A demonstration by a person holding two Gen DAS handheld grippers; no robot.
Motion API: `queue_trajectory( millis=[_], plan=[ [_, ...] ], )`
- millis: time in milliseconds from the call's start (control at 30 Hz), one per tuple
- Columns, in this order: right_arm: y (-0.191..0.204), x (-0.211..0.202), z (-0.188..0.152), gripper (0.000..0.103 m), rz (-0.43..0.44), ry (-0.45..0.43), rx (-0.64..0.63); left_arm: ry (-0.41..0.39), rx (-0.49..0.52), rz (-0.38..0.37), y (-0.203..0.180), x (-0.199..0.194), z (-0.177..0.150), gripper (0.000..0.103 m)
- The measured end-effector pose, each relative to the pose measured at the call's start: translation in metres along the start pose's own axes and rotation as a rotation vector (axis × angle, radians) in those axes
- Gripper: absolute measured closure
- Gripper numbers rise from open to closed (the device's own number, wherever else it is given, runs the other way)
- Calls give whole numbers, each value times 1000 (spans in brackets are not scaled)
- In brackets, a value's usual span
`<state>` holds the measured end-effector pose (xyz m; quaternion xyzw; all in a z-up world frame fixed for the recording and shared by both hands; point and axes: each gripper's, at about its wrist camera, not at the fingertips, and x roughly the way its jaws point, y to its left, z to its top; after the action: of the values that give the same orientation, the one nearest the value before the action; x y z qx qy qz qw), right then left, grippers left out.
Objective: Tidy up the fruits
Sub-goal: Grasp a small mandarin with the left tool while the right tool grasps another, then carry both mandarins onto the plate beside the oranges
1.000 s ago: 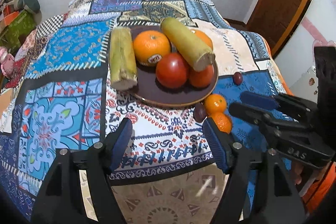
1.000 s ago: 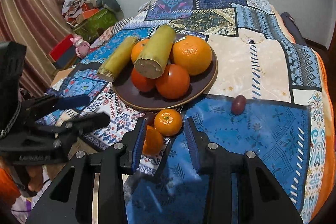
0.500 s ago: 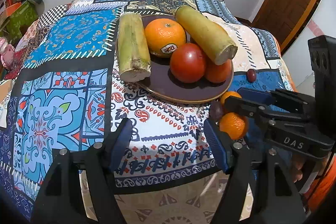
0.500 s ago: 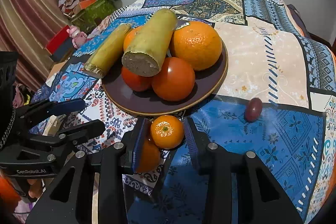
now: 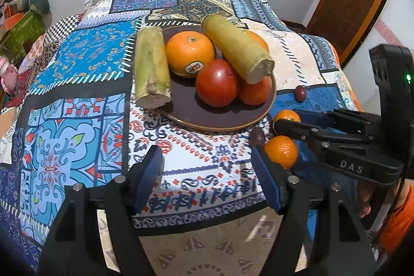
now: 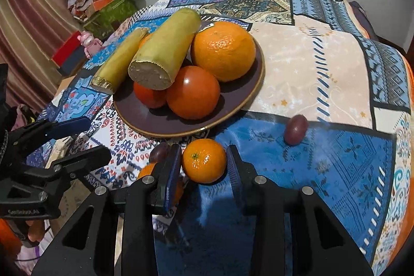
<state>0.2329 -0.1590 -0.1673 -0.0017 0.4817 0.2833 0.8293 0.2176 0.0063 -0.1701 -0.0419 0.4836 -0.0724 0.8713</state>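
While the right hand-held gripper (image 6: 204, 163) brackets a small mandarin (image 6: 204, 160) on the desk (image 6: 310, 64) just before the plate (image 6: 248, 97), its pads appear to touch both flanks, evidently to lift it aboard. The left hand-held gripper (image 5: 207, 172) hangs apart and empty. A second mandarin (image 5: 280, 151) and two plums (image 6: 295, 129) lie loose nearby.

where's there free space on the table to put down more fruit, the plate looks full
Free: the cloth left of the plate, beside the outer sugarcane piece, and the beige patch right of it. Crowded: the plate's near rim, with two tangerines, two grapes and the right gripper.
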Motion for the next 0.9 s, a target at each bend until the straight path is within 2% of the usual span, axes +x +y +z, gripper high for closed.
queue_trajectory(
  millis=[167, 300, 433, 533, 600, 667, 800, 900],
  plan=[
    [-6, -21, -8, 70, -11, -44, 19, -12, 0, -27, -12, -5, 1, 32],
    [-9, -32, -13, 70, -20, -58, 17, 31, 6, -115, -29, 2, 1, 32],
    [-13, -41, -17, 70, -9, -71, 30, 52, 23, -114, -45, 16, -1, 32],
    [-16, -45, -19, 70, -12, -75, 31, 68, 32, -116, -56, 27, -2, 39],
    [-17, -46, -21, 70, -11, -77, 31, 79, 28, -118, -61, 33, -3, 48],
    [-19, -47, -22, 70, -7, -81, 33, 74, 18, -113, -62, 35, -3, 49],
    [-21, -46, -24, 70, 2, -82, 35, 69, -1, -117, -60, 38, -1, 65],
    [-19, -45, -25, 70, 8, -82, 38, 74, -2, -128, -57, 36, -1, 65]
  ],
)
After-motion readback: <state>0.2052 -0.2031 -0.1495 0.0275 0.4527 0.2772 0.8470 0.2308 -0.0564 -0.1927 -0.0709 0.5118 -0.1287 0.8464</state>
